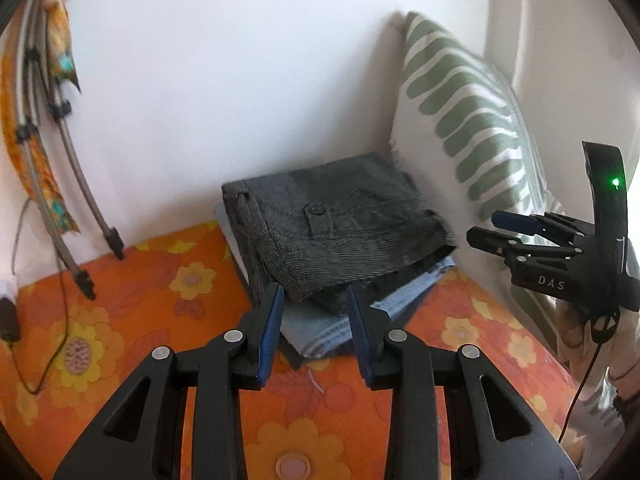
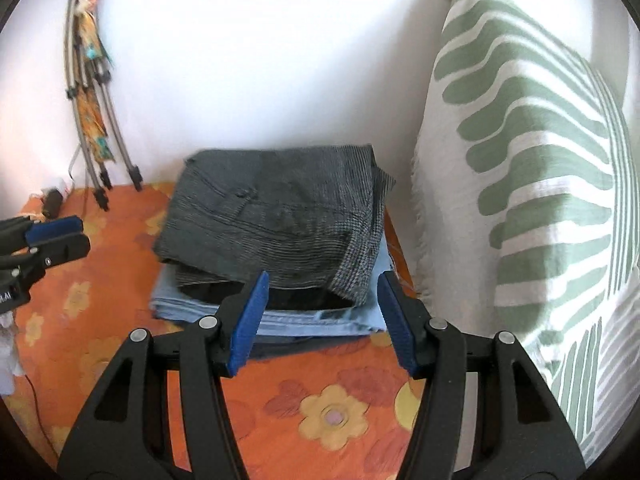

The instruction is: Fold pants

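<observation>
Now we are holding the left gripper (image 1: 314, 304) and right gripper (image 2: 322, 296) released and empty, while the folded grey pants (image 1: 336, 228) are lying just ahead of both, atop folded jeans (image 2: 320, 320).

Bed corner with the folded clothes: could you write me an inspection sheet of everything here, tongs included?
Surface: orange flower-print bedspread, against a white wall.
Job's things: dark grey checked pants, folded, on top of folded light blue jeans; a darker layer shows underneath.
Clutter: green-and-white striped cushion leaning upright right of the stack.
Grippers: left gripper open, empty, just short of the stack; right gripper open, empty, at the stack's near edge.
Cables: thin black cable trailing over the bedspread by the wall, from a small dark plug.
Surroundings: grey metal rods with black tips and orange patterned cloth against the wall.
</observation>
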A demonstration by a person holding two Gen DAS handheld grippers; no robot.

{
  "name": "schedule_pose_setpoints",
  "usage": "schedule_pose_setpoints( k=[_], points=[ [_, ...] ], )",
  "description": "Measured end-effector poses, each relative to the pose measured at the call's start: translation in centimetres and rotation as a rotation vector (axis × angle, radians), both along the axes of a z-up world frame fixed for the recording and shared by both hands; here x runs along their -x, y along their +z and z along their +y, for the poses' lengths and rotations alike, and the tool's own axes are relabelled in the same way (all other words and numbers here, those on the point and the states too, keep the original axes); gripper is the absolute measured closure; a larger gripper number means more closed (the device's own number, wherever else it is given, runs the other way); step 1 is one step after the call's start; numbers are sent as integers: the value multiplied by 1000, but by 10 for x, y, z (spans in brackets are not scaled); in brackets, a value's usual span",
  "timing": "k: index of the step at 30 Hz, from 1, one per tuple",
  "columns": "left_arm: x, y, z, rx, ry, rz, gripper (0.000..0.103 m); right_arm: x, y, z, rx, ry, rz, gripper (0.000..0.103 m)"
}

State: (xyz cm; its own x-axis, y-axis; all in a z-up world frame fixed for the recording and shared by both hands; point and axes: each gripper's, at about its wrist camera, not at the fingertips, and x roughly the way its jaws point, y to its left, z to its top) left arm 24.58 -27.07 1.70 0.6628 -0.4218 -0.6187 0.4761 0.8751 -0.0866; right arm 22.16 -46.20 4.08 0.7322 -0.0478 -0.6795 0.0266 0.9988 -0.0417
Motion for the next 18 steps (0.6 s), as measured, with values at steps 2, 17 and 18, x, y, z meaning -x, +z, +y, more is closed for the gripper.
schedule_pose_setpoints(
  k=[2,17,18],
  points=[
    [14,10,4,9,-5,-21,52,14,13,8,-10,-1,-26,39],
    [111,68,51,81,-15,-118,40,123,81,80,4,-115,-199,16],
    [119,71,56,87,-18,-122,40,130,83,85,-2,-126,-209,15]
  ],
)
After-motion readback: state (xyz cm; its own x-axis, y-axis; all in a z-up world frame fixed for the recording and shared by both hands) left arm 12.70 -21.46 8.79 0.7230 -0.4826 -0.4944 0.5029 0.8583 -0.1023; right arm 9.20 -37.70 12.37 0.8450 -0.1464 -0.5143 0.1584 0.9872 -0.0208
